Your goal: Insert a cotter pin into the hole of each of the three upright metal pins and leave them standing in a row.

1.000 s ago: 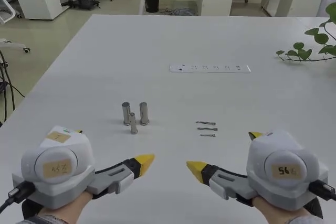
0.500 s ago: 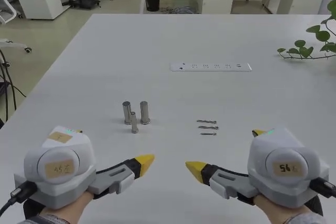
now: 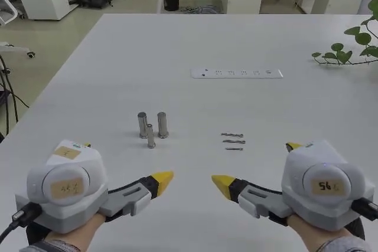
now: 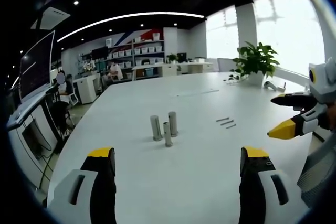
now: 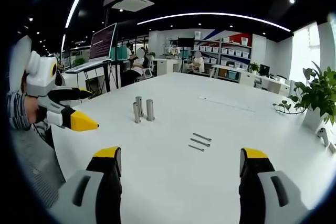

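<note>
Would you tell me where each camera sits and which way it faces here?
Head view: on the headset, facing forward and down the workbench at the metal pins and cotter pins; the left hand-held gripper and right hand-held gripper show at the bottom.
Left gripper view: on the left hand-held gripper, looking along its open jaws toward the pins; the right one enters from the right.
Right gripper view: on the right hand-held gripper, likewise; the left one and a sleeve enter from the left.
Shared: all views hold both pin groups.

Head view: we look down the table from its near edge. Gripper views ride low, left facing 1 o'clock, right 11; all share the metal pins.
</note>
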Motion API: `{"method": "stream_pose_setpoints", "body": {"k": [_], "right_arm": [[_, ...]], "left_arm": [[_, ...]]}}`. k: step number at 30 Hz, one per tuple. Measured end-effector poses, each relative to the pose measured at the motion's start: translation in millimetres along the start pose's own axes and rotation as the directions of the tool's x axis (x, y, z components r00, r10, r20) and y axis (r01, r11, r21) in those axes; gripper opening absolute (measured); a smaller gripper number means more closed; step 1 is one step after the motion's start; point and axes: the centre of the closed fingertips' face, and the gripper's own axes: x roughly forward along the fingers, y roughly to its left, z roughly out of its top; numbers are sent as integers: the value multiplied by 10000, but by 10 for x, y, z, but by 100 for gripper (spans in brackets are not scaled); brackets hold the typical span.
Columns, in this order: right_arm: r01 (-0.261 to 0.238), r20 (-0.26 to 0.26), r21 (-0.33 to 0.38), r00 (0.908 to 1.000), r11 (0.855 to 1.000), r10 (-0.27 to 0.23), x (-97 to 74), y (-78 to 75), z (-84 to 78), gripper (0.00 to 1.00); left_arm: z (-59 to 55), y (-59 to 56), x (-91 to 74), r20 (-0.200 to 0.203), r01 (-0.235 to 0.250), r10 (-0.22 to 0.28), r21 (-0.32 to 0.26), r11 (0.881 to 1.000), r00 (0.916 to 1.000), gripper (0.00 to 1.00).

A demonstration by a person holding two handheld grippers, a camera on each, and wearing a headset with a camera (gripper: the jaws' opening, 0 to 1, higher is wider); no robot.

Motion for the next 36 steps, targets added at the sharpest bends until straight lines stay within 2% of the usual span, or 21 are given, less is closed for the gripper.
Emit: {"method": "stream_pose_setpoints", "body": {"k": [18,24,30,33,36], "right_arm": [[0,-106,154,9999,9999,1,-3,-17,-25,87],[-36,-59,236,10000,9997,38,-1,-15,-16,86],[-53,9,300,10000,9995,53,-6,-29,1,86],[-142,-5,444,9999,9989,142,-23,-18,2,86],[-216,82,509,9997,9985,212,-47,-13,35,86]], "left_arm": [[45,16,-2,193,-1,2,-31,10000,9998,98],[51,23,-10,188,-31,31,-28,10000,9998,95],[72,57,-16,168,-145,144,43,9999,9998,91],[36,73,22,-117,-121,122,59,9999,9999,88],[53,62,85,-174,58,-57,51,10000,9998,81]]}}
